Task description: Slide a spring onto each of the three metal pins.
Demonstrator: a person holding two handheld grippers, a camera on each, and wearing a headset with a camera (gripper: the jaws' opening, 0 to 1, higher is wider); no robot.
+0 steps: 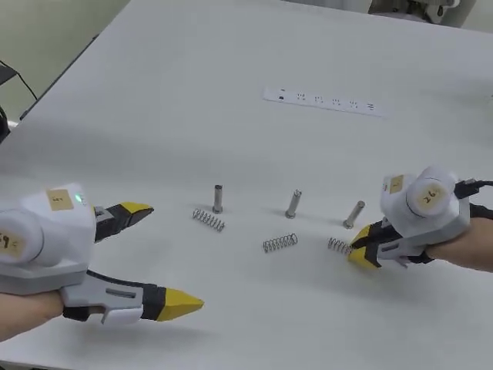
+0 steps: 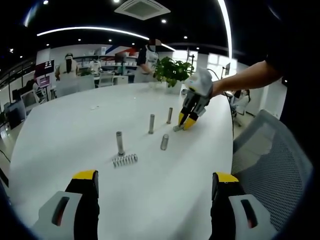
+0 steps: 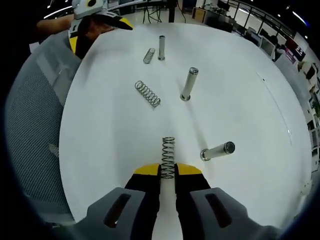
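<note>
Yellow-tipped left gripper hangs at lower left, jaws spread wide and empty, probably kept free to help later. At middle right, the right gripper is clenched on the near end of a spring lying on the table, leaving most of the coil free to thread over the nearest pin. All three pins look bare

Pins stand well apart; open table beyond; springs litter front.
</note>
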